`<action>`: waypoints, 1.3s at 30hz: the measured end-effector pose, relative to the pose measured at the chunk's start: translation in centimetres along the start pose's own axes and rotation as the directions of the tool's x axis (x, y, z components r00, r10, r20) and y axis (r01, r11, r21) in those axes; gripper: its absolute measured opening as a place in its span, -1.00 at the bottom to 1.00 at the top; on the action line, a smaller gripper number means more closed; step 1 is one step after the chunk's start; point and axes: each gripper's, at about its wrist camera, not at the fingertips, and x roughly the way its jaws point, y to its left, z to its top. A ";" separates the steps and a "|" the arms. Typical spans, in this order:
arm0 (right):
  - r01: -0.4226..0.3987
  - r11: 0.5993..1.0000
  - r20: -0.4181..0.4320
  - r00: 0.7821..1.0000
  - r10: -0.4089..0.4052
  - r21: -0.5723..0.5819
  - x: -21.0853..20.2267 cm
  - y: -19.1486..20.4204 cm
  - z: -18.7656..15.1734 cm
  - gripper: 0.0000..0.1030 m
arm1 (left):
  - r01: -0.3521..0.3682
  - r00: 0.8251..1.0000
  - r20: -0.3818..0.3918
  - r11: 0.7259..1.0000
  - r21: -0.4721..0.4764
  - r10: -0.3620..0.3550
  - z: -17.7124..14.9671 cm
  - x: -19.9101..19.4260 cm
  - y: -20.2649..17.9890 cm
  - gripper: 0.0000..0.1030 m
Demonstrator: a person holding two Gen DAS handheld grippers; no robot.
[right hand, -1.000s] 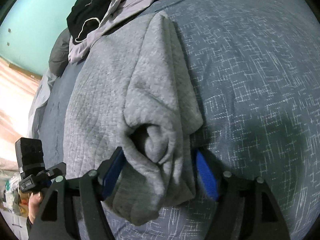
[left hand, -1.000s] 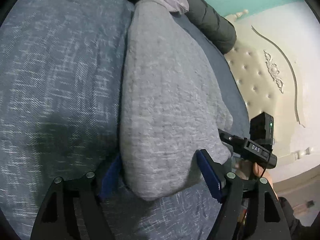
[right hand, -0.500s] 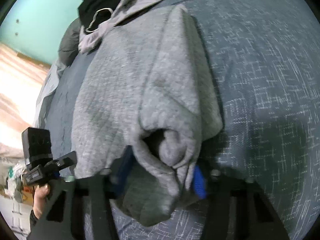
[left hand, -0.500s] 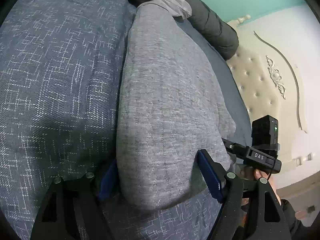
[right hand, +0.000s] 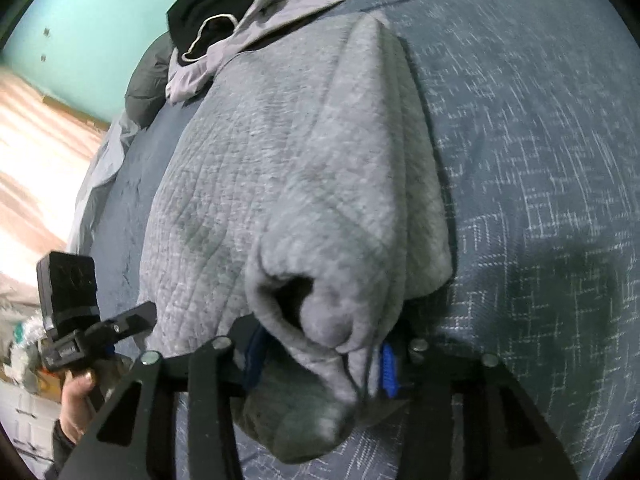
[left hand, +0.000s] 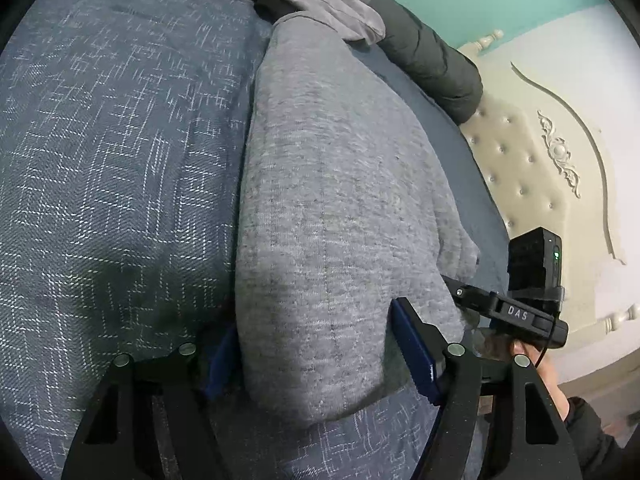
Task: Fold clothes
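Note:
A grey quilted sweatshirt [left hand: 332,216] lies lengthwise on the blue patterned bedspread [left hand: 112,184]. Its near end bulges between the blue pads of my left gripper [left hand: 320,360], whose jaws stand wide on either side of the cloth. In the right wrist view the same sweatshirt [right hand: 304,184] has a rolled cuff end bunched between the pads of my right gripper [right hand: 320,356], which has closed in on the fabric. The right gripper also shows in the left wrist view [left hand: 516,308], and the left gripper in the right wrist view [right hand: 92,336].
A pile of black and lilac clothes [right hand: 248,12] lies at the far end of the bed. A dark puffer jacket [left hand: 432,60] lies by the cream tufted headboard [left hand: 532,168]. The wall behind is teal [right hand: 96,20].
My right gripper's jaws have closed in on the bunched cuff end of the sweatshirt. The left gripper has stayed wide around the near end, and the cloth has shifted slightly.

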 end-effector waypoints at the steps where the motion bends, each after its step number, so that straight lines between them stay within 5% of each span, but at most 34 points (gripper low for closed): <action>1: 0.003 1.000 0.007 1.000 -0.003 -0.011 -0.2 0.2 0.0 -0.48 | -0.004 1.000 0.006 1.000 0.003 0.004 -0.3 0.3 -0.3 0.43; 11: 0.054 0.988 0.072 0.996 -0.044 -0.142 -2.9 3.1 0.4 -0.62 | -0.110 0.992 0.066 0.991 0.081 0.105 0.1 -0.6 -4.4 0.09; 21: 0.083 0.978 0.150 0.987 -0.055 -0.193 -10.2 2.6 0.3 -0.64 | -0.143 0.988 0.083 0.974 0.177 0.130 0.9 -0.5 -12.4 0.04; 29: 0.135 0.971 0.229 0.969 -0.089 -0.196 -18.0 -1.0 0.5 -0.64 | -0.123 0.991 0.082 0.955 0.268 0.105 0.8 0.1 -20.4 0.03; 39: 0.235 0.955 0.298 0.938 -0.175 -0.179 -28.2 -8.3 0.7 -0.64 | -0.055 0.999 0.020 0.925 0.375 0.051 0.1 7.7 -32.8 0.03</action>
